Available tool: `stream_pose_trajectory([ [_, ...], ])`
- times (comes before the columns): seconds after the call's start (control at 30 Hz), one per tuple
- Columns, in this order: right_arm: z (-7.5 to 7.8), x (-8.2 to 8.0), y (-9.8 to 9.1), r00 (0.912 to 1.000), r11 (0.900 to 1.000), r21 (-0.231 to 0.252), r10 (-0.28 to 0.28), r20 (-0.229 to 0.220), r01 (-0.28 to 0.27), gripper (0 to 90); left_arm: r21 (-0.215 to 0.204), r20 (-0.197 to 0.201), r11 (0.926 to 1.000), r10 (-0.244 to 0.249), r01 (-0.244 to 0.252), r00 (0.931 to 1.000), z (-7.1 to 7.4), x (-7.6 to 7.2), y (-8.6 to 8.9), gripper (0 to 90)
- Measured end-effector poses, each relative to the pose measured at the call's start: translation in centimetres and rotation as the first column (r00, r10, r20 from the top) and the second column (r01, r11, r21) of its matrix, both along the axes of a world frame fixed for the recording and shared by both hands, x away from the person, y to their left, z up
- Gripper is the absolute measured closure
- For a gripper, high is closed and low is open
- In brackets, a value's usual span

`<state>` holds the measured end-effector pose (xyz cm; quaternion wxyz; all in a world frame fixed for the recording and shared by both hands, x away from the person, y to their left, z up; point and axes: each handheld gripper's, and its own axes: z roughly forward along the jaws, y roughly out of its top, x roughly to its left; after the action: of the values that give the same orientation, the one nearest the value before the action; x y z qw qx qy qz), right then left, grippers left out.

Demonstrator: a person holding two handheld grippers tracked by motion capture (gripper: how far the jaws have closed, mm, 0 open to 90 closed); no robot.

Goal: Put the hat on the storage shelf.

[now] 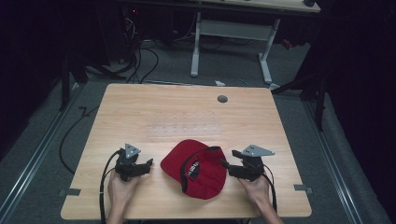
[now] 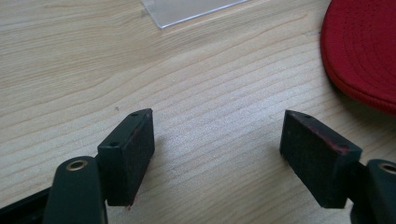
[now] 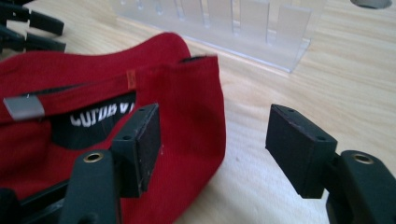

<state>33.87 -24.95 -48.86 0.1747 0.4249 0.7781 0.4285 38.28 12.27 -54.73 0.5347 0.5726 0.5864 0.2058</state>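
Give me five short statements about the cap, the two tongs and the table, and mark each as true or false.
1. The red cap lies between the left tongs and the right tongs. True.
2. The left tongs are shut on the cap's brim. False: they are open over bare table, beside the brim.
3. The right tongs are open. True.
4. The cap hangs on the clear rack. False: it lies on the table, nearer the person than the rack.
5. The cap shows its inside. True: its label is visible.

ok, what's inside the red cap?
The red cap lies opening-up: dark inner lining with white lettering, a grey tag on the sweatband. The crown's depths and the table beneath are hidden.
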Motion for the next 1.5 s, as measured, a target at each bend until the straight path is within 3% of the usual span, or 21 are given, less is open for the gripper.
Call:
stream_pose_trajectory([
  [0.23, -1.0, 1.9, 0.6, 0.9986, 0.9994, 0.027, 0.023, -0.047, -0.022, 31.3, 0.0, 0.0, 1.0, 0.0, 0.0, 1.0, 0.0, 0.0, 0.0, 26.5],
  [0.43, -1.4, 2.5, 1.5, 0.9975, 0.9987, 0.03, 0.042, -0.056, -0.041, 31.5, 0.001, -0.001, 1.0, -0.004, 0.004, 1.0, 0.0, 0.0, 0.0, 25.9],
  [0.63, -2.1, 3.4, 2.0, 0.9952, 0.9975, 0.048, 0.055, -0.081, -0.051, 35.5, 0.0, -0.002, 1.0, -0.007, 0.007, 1.0, 0.0, 0.0, -0.1, 25.0],
  [0.87, -2.6, 4.1, 3.1, 0.9909, 0.9963, 0.031, 0.083, -0.107, -0.08, 40.5, -0.002, -0.002, 1.0, -0.008, 0.008, 1.0, 0.0, 0.0, -0.1, 24.6],
  [1.2, -3.6, 5.0, 3.9, 0.9856, 0.9953, 0.013, 0.097, -0.138, -0.096, 50.1, 0.002, -0.003, 0.9999, -0.014, 0.014, 0.9999, 0.0, -0.1, -0.1, 24.4],
  [1.5, -3.7, 4.9, 3.6, 0.9801, 0.9902, 0.015, 0.14, -0.141, -0.139, 72.5, 0.001, -0.003, 0.9999, -0.013, 0.013, 0.9999, 0.0, -0.1, -0.1, 24.4],
])
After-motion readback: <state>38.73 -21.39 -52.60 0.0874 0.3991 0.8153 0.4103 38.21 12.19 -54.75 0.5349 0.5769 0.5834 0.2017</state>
